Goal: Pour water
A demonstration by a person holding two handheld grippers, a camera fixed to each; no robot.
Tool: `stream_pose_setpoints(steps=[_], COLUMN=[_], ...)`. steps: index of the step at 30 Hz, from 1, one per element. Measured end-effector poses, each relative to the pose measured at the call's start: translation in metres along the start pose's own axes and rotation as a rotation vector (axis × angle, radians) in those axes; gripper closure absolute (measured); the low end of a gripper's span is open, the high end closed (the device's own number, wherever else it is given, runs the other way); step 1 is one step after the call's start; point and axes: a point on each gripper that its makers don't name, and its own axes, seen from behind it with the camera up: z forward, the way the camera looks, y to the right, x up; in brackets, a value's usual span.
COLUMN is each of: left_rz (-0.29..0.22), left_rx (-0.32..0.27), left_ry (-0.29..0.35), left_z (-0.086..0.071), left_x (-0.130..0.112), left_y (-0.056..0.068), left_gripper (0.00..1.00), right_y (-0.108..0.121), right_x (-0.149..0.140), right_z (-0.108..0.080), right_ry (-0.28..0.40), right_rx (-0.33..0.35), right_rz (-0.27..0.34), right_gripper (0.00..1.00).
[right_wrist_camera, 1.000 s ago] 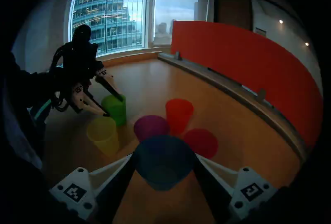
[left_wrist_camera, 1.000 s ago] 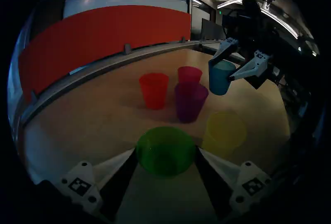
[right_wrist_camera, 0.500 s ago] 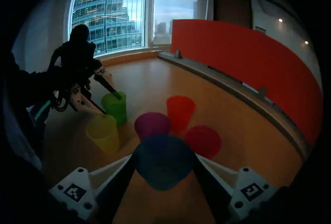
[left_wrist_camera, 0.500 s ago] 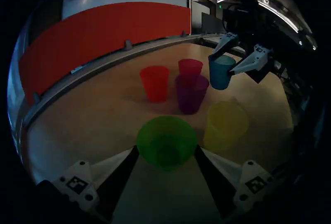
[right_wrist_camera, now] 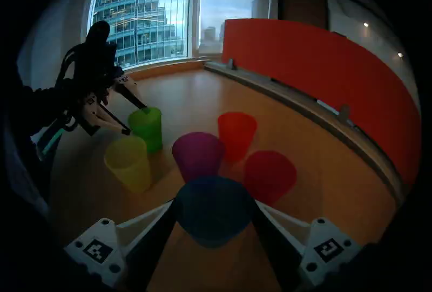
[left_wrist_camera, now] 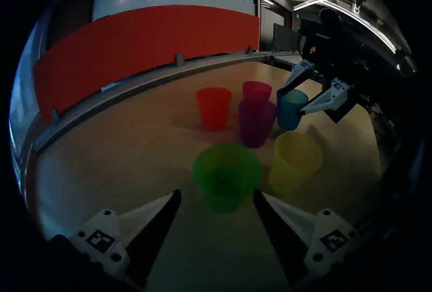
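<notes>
Left gripper: its 2 white fingers reach forward from the bottom of the left gripper view, spread wide apart. In the right gripper view it slants downward, held out from a dark arm. Right gripper: both fingers press against the sides of a blue cup. In the left gripper view it angles down over the far right part of the table.

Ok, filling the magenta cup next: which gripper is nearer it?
Right. The right gripper, holding the blue cup, is beside the magenta cup; the left gripper is farther, by the green cup.
</notes>
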Motion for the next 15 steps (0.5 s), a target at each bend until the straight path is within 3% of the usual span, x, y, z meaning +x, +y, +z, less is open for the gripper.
stream_pose_setpoints(steps=[15], left_rz=[-0.004], left_rx=[0.009], left_ry=[0.028], left_z=[-0.010], left_x=[0.006], left_y=[0.001], left_gripper=[0.01], right_y=[-0.004], right_x=[-0.013], right_z=[0.002], right_ry=[-0.011], right_rx=[-0.010], right_rz=[-0.003], right_gripper=[0.05])
